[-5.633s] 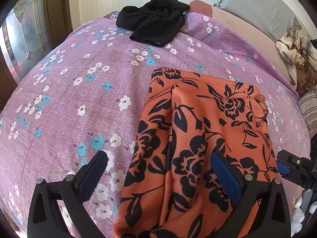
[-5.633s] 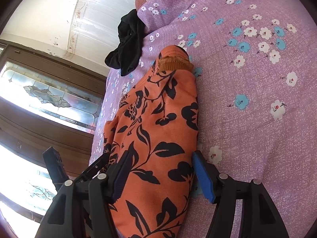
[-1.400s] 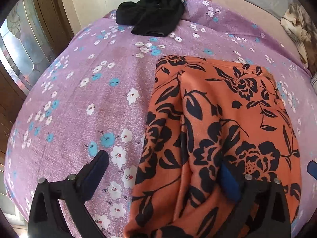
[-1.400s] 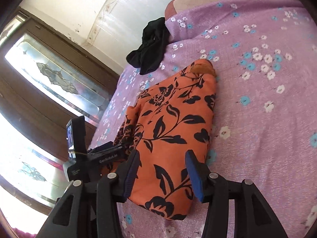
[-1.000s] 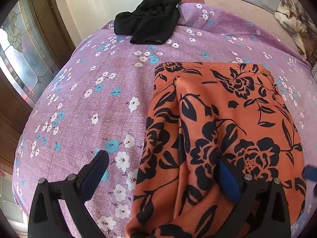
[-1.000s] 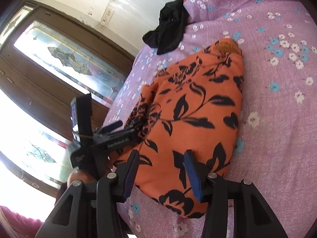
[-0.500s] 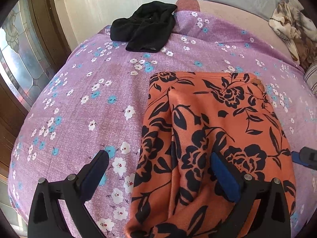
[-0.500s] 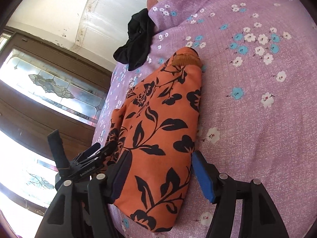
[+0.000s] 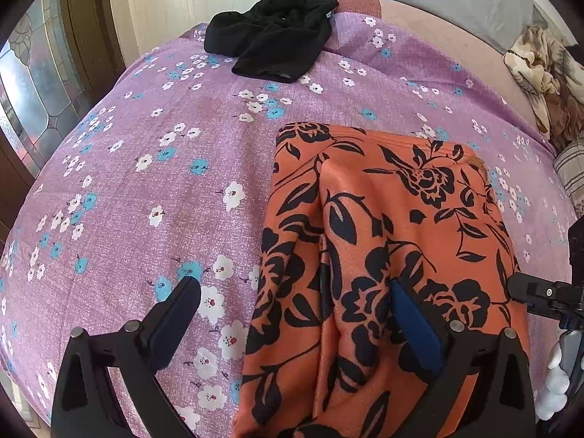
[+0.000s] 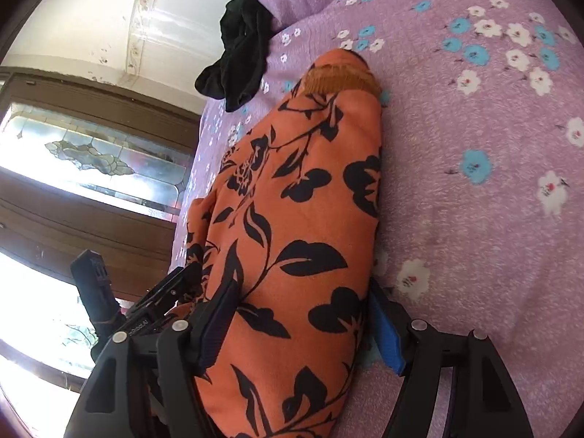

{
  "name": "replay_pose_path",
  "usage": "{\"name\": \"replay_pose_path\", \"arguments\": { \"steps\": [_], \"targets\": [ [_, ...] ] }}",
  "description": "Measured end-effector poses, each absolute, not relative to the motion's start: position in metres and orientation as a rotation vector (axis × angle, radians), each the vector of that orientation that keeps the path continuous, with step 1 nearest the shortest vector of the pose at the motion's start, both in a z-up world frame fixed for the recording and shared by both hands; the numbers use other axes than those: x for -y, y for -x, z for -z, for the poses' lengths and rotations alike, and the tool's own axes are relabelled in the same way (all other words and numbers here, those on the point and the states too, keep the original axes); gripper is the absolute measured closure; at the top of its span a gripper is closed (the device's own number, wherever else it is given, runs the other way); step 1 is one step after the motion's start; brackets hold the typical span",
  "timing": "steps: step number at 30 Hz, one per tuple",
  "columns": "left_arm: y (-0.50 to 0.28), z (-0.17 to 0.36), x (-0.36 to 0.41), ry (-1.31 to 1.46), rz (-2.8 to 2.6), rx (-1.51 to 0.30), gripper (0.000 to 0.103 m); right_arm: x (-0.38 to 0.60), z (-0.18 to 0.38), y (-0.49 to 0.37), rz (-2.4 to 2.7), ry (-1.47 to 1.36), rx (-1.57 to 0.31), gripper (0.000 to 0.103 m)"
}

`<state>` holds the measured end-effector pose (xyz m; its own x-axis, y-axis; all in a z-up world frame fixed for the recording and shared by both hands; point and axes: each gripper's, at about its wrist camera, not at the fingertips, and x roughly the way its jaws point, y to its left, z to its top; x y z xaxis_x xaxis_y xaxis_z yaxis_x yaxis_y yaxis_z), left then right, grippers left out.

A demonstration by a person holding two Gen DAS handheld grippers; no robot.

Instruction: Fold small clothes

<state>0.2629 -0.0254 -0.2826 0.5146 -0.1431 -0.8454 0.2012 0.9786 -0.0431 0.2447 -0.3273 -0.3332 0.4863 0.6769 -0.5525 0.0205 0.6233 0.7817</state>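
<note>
**Both grippers spread over the orange garment**

Your orange floral garment (image 9: 383, 241) lies folded on the purple flowered bedspread (image 9: 146, 189), its near end towards you and its far edge straight across the bed. A raised crease runs lengthwise down its left part.

Your left gripper (image 9: 295, 314) stands wide apart: 1 finger is over bare bedspread, the other over the cloth, and the garment's left edge lies between them. Nothing is pinched.

Your right gripper (image 10: 303, 321) has its jaws opening, with the garment's right side bulging up between the 2 fingers. The blue pad (image 10: 387, 335) sits at the cloth's edge; you cannot tell whether it touches.

A black garment (image 9: 277, 42) lies crumpled at the bed's far end, well apart from the orange one.
</note>
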Motion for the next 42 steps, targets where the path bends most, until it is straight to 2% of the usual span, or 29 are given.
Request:
{"name": "replay_pose_path", "arguments": {
  "steps": [2,5,18,42],
  "targets": [
    [-0.264,0.284,0.026,-0.059,0.208,-1.016,0.001,0.325,0.334,-0.248,-0.467,-0.821,-0.989,0.021],
    [-0.266,0.286,0.026,-0.055,0.21,-1.023,0.001,0.322,0.333,-0.252,-0.479,-0.813,-0.971,0.021],
    [-0.27,0.298,0.024,-0.035,0.208,-1.054,0.001,0.301,0.333,-0.263,-0.511,-0.769,-0.877,0.023],
    [-0.271,0.308,0.02,-0.001,0.223,-1.076,0.001,0.304,0.336,-0.258,-0.515,-0.754,-0.864,0.024]
  ]
}}
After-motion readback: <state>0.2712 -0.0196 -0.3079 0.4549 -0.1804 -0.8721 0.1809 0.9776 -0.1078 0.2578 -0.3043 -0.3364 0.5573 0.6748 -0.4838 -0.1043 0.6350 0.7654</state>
